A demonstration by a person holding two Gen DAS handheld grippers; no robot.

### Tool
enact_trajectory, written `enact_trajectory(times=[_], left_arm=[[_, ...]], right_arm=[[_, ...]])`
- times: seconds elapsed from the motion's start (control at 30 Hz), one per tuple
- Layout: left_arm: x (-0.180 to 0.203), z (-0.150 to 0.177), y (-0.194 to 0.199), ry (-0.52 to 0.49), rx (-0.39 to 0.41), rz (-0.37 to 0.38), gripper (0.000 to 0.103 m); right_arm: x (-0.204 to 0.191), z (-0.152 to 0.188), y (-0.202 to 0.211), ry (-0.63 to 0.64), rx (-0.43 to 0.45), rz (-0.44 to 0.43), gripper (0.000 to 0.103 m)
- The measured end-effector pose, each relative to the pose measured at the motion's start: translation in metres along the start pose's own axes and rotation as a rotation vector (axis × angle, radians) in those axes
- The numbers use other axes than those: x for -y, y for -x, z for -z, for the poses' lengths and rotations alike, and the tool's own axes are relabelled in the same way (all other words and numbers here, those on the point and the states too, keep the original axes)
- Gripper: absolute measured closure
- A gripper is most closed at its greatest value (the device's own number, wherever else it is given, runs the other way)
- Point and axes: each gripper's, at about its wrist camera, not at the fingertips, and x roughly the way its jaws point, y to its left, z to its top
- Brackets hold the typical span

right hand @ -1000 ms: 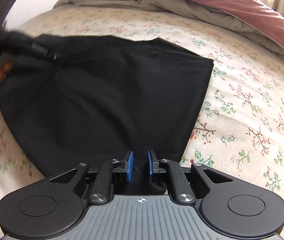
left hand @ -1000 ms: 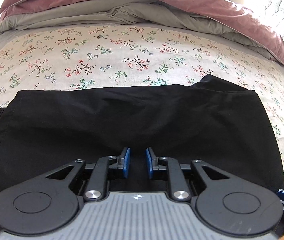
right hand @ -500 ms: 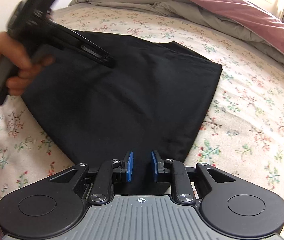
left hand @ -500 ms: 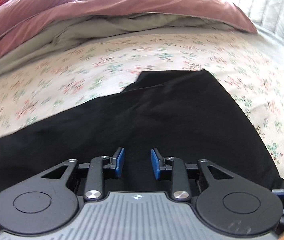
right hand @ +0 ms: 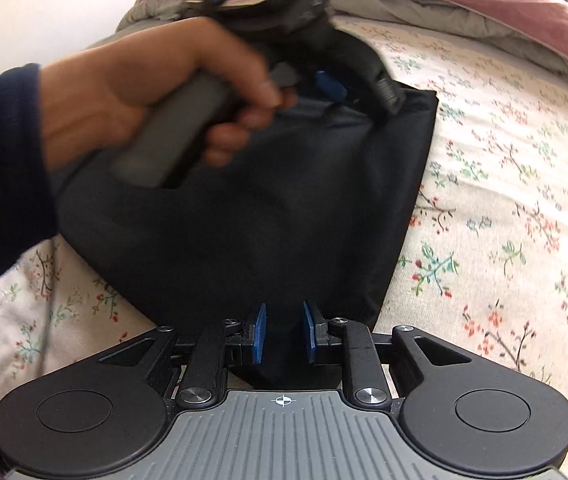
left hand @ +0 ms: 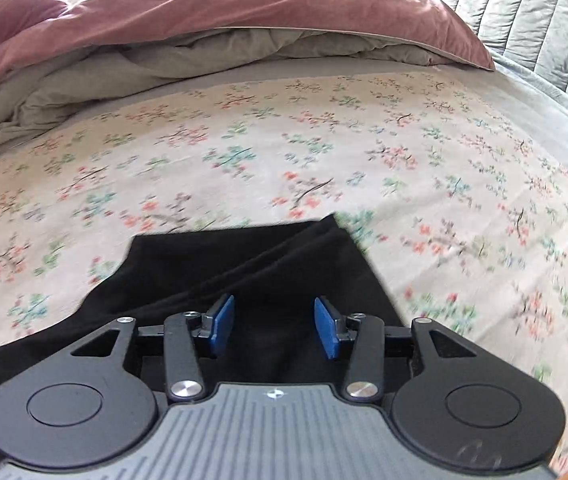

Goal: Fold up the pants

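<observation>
The black fabric pants (left hand: 244,280) lie folded flat on the cream floral-print bedsheet (left hand: 404,152), and both claws sit right over them. The left gripper (left hand: 274,330) has its blue pads (left hand: 220,326) spread fairly wide, and its jaws have just been opening; nothing is pinched between them, only the dark cloth lying underneath, with the far corner of the pants just ahead of the tips. From the right wrist view, the right gripper (right hand: 283,334) has its pads at a narrow gap (not fully closed), with the near edge of the pants (right hand: 284,200) below and between them; whether the pads actually press on the cloth can't be made out. Ahead and to the left of that claw, a hand (right hand: 136,96) in a dark blue sleeve (right hand: 0,160) grips the grey handle of the left gripper (right hand: 336,88), which hovers at the far edge of the pants. A dusty-pink duvet (left hand: 244,12) with a grey underside is bunched up further beyond.
</observation>
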Motion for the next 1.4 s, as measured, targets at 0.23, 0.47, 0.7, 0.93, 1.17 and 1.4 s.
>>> enact_trajectory(times=[0.23,0.47,0.7,0.93,1.17,1.4], left_arm=[[0.035,-0.023,-0.016,-0.073,-0.021,-0.027,0.043],[0.065,-0.023,-0.012,-0.131,-0.006,-0.113,0.038],[0.044,-0.025,0.02,-0.087,0.002,-0.136,0.037],[0.038,-0.017,0.019,-0.064,-0.056,-0.177,0.03],[0.07,-0.013,0.015,-0.13,-0.072,-0.185,0.023],[0.089,-0.006,-0.001,-0.152,-0.114,-0.226,0.022]], right_arm=[[0.016,-0.001,0.005,-0.097,0.008,-0.021,0.083],[0.029,0.01,0.022,-0.177,0.031,-0.04,0.083],[0.063,0.025,0.032,-0.379,0.048,-0.081,0.074],[0.112,0.036,0.041,-0.664,0.115,-0.299,0.07],[0.107,0.041,0.026,-0.673,0.056,-0.224,0.07],[0.103,0.046,0.015,-0.662,0.048,-0.206,0.072]])
